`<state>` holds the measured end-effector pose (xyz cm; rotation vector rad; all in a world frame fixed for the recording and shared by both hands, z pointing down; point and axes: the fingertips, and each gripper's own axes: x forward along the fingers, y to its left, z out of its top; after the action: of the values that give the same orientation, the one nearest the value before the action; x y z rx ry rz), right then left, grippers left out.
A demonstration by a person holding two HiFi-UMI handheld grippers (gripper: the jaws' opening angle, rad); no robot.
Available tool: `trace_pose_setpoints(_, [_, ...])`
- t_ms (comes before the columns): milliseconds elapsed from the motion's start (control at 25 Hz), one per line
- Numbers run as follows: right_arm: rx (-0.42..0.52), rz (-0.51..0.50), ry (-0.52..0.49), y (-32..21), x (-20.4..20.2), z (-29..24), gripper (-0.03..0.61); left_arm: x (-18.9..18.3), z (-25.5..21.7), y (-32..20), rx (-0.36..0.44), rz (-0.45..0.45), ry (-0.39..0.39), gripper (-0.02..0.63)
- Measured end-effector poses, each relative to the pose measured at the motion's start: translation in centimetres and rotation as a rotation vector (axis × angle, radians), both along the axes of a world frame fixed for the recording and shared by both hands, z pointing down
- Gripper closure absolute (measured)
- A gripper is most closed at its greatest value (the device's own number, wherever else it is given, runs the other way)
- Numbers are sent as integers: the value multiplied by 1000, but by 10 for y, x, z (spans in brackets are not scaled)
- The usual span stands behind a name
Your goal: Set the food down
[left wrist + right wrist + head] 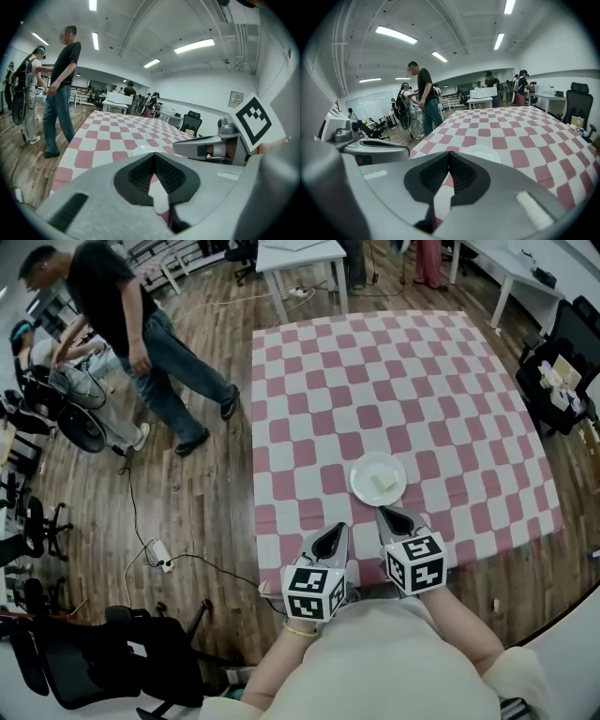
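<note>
Office with wood floor; pink-and-white checked tabletop (450,381). Close to its near edge, a white plate (364,486) with a pale piece of food (382,481) on it. Just short of the plate, left tongs (337,531) and right tongs (384,514), side by side, both closed and empty.

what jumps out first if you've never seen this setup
The pink-and-white checked tablecloth dominates the head view, with a white plate holding a pale piece of food close to its near edge. Just below, the left gripper and right gripper sit side by side, both shut and empty.
</note>
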<state>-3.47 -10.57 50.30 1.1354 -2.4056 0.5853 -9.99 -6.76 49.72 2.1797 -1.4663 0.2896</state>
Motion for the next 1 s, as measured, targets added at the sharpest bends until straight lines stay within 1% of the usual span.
trace_pose_setpoints(560, [35,-26,-38,29,-5,-13,572,2,-4,23,13,-2,-13,614])
trace_pose_setpoints(1000, [47,-27,-46,37,-7,-17,574,2,-4,30,18,-6,-8,614])
